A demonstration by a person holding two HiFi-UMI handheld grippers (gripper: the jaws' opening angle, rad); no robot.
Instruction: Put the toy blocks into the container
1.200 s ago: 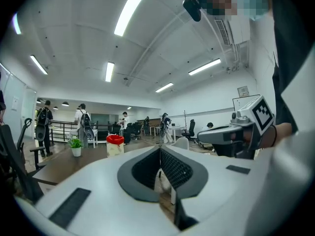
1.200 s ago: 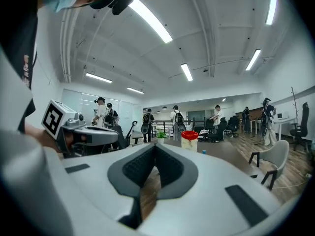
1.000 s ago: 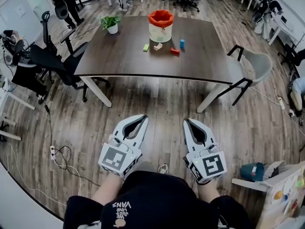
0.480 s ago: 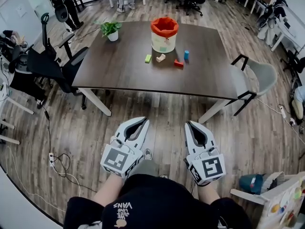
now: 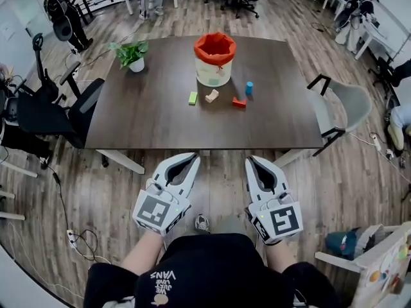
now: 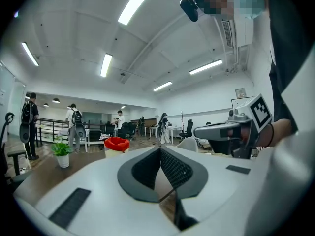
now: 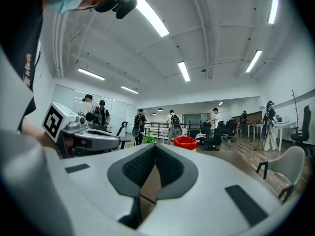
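Note:
A cream container with an orange-red liner (image 5: 214, 59) stands on the dark table (image 5: 154, 124). In front of it lie a green block (image 5: 192, 98), a pale wooden block (image 5: 212, 95), a red block (image 5: 239, 102) and a blue block (image 5: 248, 88). My left gripper (image 5: 193, 156) and right gripper (image 5: 249, 160) hang side by side over the floor just short of the table's near edge, both shut and empty. In the left gripper view the jaws of the left gripper (image 6: 160, 148) meet, with the container (image 6: 116, 144) far ahead. The right gripper (image 7: 154, 146) is likewise shut, facing the container (image 7: 185, 142).
A potted plant (image 5: 130, 54) sits at the table's far left corner. A grey chair (image 5: 347, 99) stands at the table's right end and a black office chair (image 5: 54, 111) at its left. Cables (image 5: 78, 239) lie on the wooden floor. People stand in the background.
The table and blocks have come nearer and lower in the head view. Both grippers, carried forward together, now reach the table's near edge. Their jaws stayed shut.

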